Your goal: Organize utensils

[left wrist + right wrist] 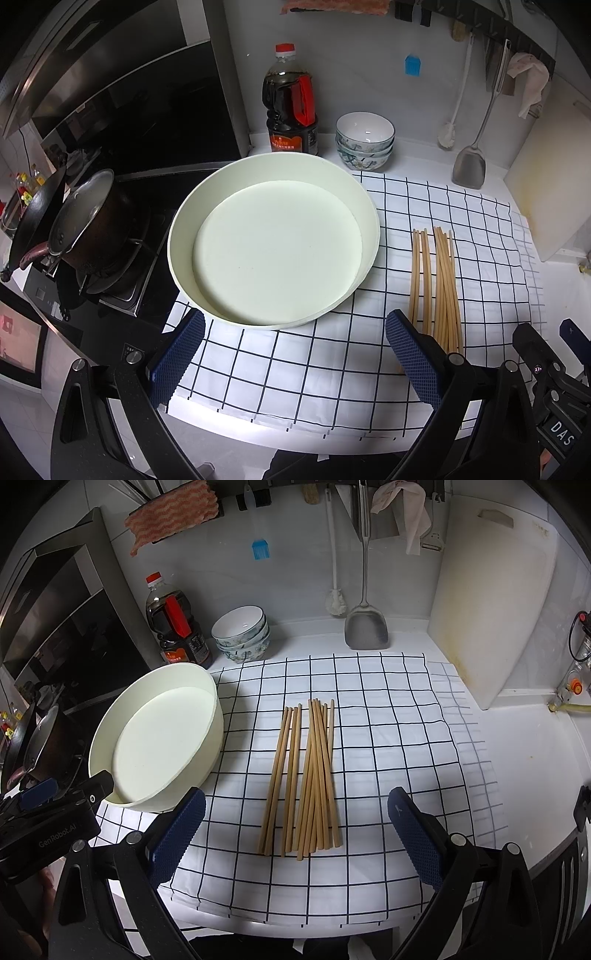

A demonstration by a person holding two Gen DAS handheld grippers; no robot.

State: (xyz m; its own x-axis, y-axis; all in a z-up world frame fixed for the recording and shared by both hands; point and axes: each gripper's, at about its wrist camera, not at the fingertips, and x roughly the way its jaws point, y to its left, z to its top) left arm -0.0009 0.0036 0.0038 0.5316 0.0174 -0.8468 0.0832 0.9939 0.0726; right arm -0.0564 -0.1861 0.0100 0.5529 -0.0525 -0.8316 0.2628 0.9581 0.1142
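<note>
You are at the start of the task: nothing is picked up yet. The right gripper (295, 834) hovers over the near edge of the cloth (388, 738), fingers spread wide and holding nothing. The left gripper (295, 354) hovers in front of the tray (177, 229), fingers likewise spread and empty.

The chopsticks (306, 775) lie flat on the cloth at mid-table, just right of the tray and apart from it. They form two loose groups: a smaller one on the left and a larger, fanned one on the right. Their near ends point toward the right gripper and sit between its fingers in the right wrist view.

The tray is round, pale, shallow-walled and holds nothing. It is the likely destination, though this is a judgement from the task alone.

The next move probably calls for the following:
- Lower the right gripper onto one group.
- Pinch across the sticks near one end or at mid-length.

The sticks are thin, smooth and round. Expect them to roll or slip out singly if you grip the fanned group unevenly.
</note>
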